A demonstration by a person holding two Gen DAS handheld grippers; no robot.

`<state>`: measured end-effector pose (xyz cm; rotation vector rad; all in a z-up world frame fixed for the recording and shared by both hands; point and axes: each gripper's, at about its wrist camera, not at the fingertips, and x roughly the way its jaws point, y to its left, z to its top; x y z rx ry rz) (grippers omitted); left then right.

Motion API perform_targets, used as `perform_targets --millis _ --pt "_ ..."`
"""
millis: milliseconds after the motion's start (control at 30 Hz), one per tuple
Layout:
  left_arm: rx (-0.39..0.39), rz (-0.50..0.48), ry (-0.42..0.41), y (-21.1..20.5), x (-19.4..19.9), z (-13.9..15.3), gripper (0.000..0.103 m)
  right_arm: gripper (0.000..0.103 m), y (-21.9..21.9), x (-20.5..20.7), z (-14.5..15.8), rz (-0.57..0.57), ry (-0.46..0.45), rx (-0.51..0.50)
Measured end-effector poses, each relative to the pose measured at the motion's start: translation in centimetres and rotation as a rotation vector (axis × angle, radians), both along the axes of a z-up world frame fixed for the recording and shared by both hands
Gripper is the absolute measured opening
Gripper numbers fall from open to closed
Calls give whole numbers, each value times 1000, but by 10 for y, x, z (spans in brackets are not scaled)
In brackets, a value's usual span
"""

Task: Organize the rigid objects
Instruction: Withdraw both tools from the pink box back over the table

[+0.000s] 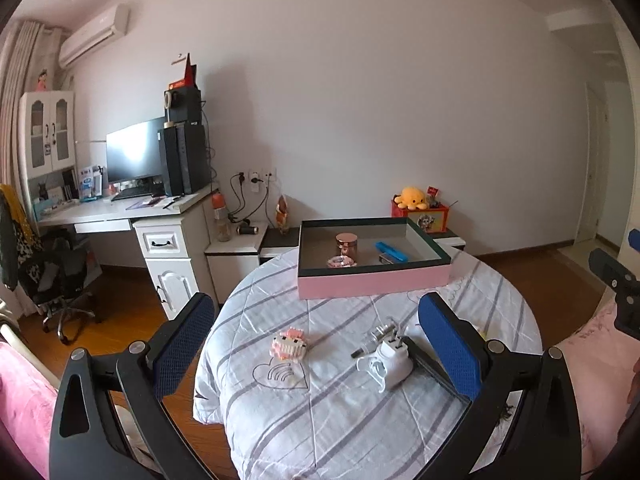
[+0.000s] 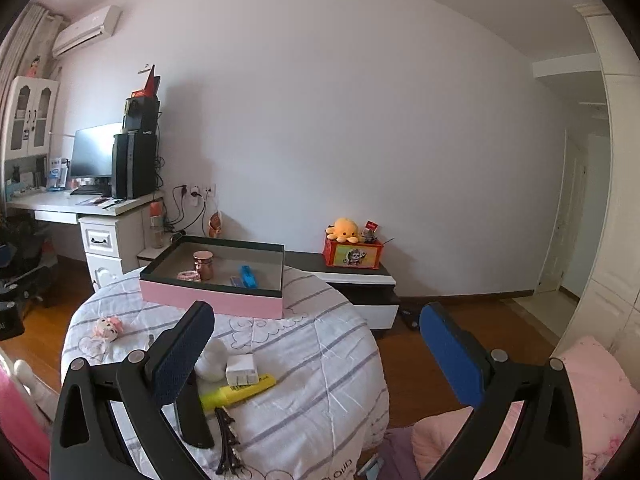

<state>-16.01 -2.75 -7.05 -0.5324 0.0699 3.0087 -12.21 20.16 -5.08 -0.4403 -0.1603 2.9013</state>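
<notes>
A pink box [image 1: 374,280] [image 2: 212,300] with a dark rim stands at the far side of a round quilted table [image 1: 360,420] [image 2: 320,360]. It holds a copper jar [image 1: 346,243] [image 2: 204,265], a pink ring [image 1: 341,261] and a blue stapler [image 1: 391,251] [image 2: 247,276]. On the quilt lie a pink block figure [image 1: 289,344] [image 2: 107,327], a metal part [image 1: 378,336], a white charger [image 1: 394,360] [image 2: 241,369], a yellow highlighter [image 2: 238,392] and a black hair clip [image 2: 228,440]. My left gripper [image 1: 316,332] is open above the quilt. My right gripper [image 2: 316,340] is open and empty.
A white desk [image 1: 120,210] with a monitor and speakers stands at the left, with an office chair [image 1: 56,276] beside it. A low cabinet [image 2: 356,280] behind the table bears a red box with a yellow plush. Pink bedding [image 2: 592,400] lies at the right.
</notes>
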Motion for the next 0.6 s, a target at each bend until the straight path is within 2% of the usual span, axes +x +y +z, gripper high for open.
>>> perform_targets --millis 267,600 --pt "-19 24 -4 -9 13 -1 103 103 -11 9 -4 27 -1 13" --pt "-27 53 -22 -23 17 -8 103 103 -23 3 -21 72 -60 10"
